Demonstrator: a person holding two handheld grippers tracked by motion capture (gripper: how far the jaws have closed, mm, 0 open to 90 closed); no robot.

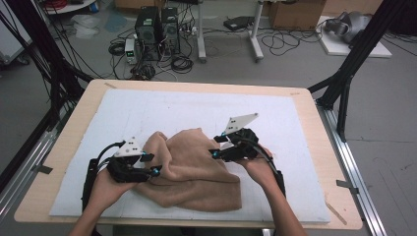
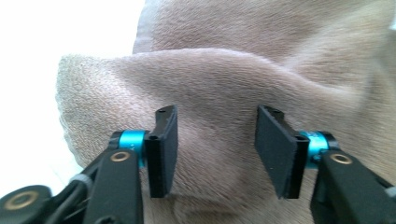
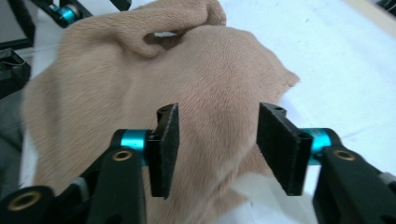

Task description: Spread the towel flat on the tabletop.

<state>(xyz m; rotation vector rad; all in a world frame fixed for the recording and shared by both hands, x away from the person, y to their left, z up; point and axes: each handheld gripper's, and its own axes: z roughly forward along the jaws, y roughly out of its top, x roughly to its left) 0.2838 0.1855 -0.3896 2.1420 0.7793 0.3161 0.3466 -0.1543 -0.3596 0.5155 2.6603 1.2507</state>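
A tan towel [image 1: 192, 172] lies crumpled on the white mat [image 1: 196, 103], bunched into folds toward its left. My left gripper [image 1: 150, 164] sits at the towel's left edge, its jaws apart. In the left gripper view the towel [image 2: 224, 79] lies behind and below the open left gripper [image 2: 215, 149], with no fabric pinched between the pads. My right gripper [image 1: 219, 145] hovers at the towel's upper right side. In the right gripper view the right gripper [image 3: 215, 149] stands open above the towel [image 3: 187, 74], and the left gripper [image 3: 70, 11] shows far off at the top left.
The mat covers a wooden table [image 1: 314, 128] with black frame posts [image 1: 354, 59] at its far corners. Beyond the far edge, computers [image 1: 157, 29] and cables lie on the floor. The far half of the mat is bare.
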